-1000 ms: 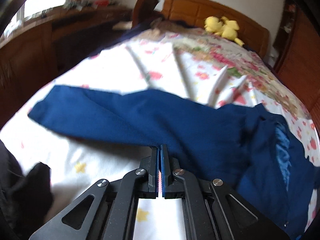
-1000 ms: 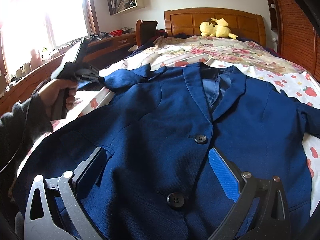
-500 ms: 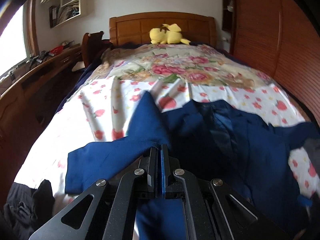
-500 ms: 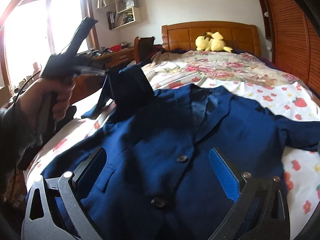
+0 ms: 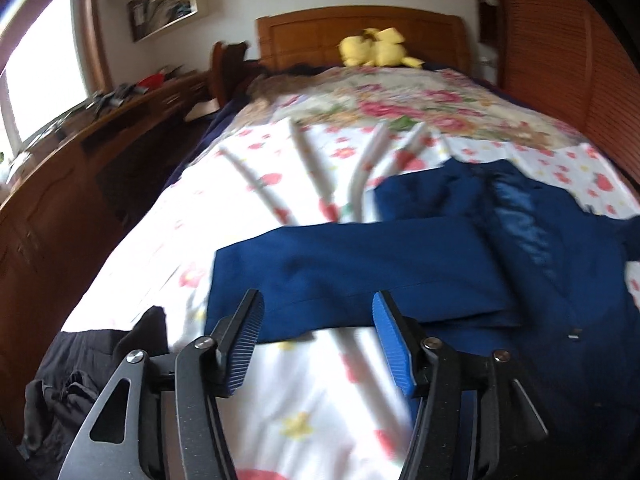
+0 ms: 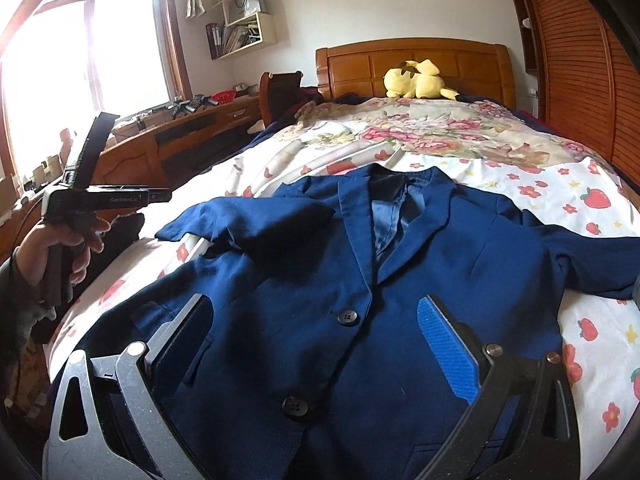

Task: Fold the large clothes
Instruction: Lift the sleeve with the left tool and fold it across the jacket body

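Left gripper (image 5: 316, 340): jaws opening, nothing between the pads; it hangs above the bedsheet (image 5: 248, 216) just short of the sleeve (image 5: 360, 264), which lies folded across the blue blazer (image 6: 320, 280). In the right wrist view a hand (image 6: 56, 248) holds it off the bed's left edge. Right gripper (image 6: 320, 344): jaws spread wide, empty, over the blazer front near its two buttons. Blazer lies face up, collar toward the headboard (image 6: 412, 60), other sleeve stretched out to the right.

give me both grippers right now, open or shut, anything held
left gripper: jaws opening, nothing between them, the blue jacket's sleeve lies loose just ahead.
right gripper: open, holding nothing, over the blue jacket.
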`<state>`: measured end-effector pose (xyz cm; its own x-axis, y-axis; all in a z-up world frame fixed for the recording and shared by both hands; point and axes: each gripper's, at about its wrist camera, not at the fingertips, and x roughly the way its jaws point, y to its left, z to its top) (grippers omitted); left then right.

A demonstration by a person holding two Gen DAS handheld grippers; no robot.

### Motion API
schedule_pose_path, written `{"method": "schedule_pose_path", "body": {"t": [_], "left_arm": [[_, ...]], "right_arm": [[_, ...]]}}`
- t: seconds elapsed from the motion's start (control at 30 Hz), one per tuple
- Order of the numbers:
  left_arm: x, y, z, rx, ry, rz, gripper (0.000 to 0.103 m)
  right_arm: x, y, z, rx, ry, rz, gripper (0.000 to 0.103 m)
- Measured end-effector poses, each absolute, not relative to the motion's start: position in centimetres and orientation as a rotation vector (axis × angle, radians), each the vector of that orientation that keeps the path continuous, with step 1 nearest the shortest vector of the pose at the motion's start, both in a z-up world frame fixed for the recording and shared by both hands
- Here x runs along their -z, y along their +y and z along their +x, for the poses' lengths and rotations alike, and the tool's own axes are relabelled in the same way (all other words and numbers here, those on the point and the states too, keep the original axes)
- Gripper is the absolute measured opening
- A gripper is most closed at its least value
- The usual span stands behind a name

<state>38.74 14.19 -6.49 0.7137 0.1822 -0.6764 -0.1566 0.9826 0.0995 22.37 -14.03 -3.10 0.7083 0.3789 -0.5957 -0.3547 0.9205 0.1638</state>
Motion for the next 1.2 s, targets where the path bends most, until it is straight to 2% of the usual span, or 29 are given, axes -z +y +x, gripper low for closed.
{"method": "schedule_pose_path", "body": {"t": [0.37,0.63,0.7,0.77,0.8,1.2], "left_arm": [[14.2,20.7,42.9,-0.339,0.895,-0.022,0.062],[15.1,21.4,43.7,-0.355,0.900,-0.043,0.061],[15.6,21.5,44.5,-0.348,0.914,-0.034,0.034],[15.5,21.6,44.9,-0.298,0.917,-0.051,0.018],[15.1,21.5,44.9,-0.306,0.911,-0.046,0.013],[3.2,11.4,40.1,-0.234,0.666,0.073,0.010]], "right_arm": [[6.4,-13.2,23.8,-0.397,0.744,0.007,0.103],[6.9,-12.9,23.9,-0.400,0.755,0.000,0.103],[6.9,-12.9,23.9,-0.400,0.753,0.000,0.103],[6.9,-12.8,23.8,-0.400,0.748,-0.001,0.103],[6.9,-12.8,23.7,-0.400,0.745,-0.003,0.103],[3.0,-15.0,21.3,-0.404,0.673,0.016,0.103]]}}
